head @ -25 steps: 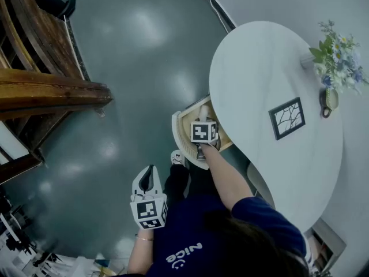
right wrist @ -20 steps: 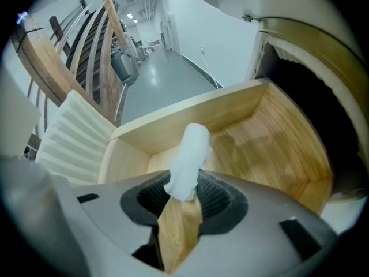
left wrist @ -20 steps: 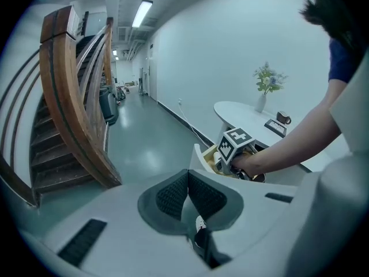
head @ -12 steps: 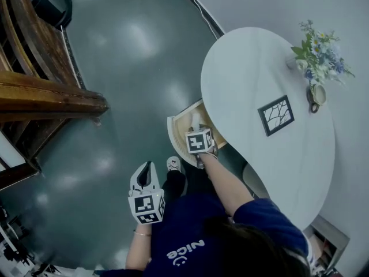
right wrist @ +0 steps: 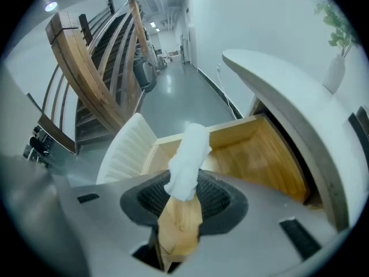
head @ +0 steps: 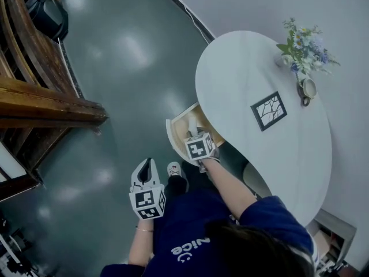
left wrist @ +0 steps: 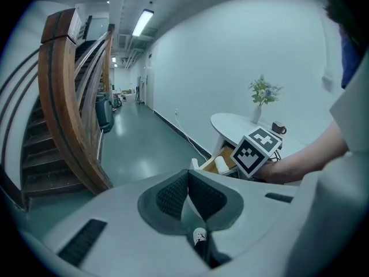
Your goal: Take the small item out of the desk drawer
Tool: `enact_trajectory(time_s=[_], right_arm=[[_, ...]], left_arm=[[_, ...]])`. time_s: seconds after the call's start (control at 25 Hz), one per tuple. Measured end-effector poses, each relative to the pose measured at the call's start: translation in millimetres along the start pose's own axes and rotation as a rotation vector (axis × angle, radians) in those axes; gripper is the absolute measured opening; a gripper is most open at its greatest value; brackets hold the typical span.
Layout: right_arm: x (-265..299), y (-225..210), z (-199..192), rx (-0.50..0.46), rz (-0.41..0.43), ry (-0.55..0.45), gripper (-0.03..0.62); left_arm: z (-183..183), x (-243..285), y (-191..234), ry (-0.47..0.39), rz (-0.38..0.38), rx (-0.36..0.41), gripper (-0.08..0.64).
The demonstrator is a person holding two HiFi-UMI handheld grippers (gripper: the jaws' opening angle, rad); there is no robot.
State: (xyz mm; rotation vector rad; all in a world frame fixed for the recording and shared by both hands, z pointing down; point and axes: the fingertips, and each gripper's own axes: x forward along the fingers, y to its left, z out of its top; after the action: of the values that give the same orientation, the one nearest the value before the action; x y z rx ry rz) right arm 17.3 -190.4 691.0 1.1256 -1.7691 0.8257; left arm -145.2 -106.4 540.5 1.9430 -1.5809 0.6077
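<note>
Now R gripper [right wrist: 183, 205] holds tissue [right wrist: 189, 157], prob.

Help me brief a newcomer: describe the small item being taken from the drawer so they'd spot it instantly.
Find the white oval table; a wooden drawer stands open under its edge. Above it, the right gripper pinches the small item: a crumpled white roll, pale against the drawer's bare wood floor.

The drawer [head: 183, 127] runs back under the tabletop [head: 242, 74], its rear hidden.
</note>
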Motion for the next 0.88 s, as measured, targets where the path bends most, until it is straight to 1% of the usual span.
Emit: enact_trajectory(time_s=[0.24,0.6,0.88], right_arm=[[-25,9,0,-0.036,0.015,-0.029,0.143],[-60,13,-2,-0.027,0.006,-0.089,0.143],[-91,15,-4,-0.032,0.005,-0.158,0.143]], left_arm=[[11,1,-4,-0.038,-0.022,-0.005,0.005],[21,3,-19,-0.081,-0.067,0.011,0.005],[26,2,-39,-0.103,-0.116,0.033,0.005]])
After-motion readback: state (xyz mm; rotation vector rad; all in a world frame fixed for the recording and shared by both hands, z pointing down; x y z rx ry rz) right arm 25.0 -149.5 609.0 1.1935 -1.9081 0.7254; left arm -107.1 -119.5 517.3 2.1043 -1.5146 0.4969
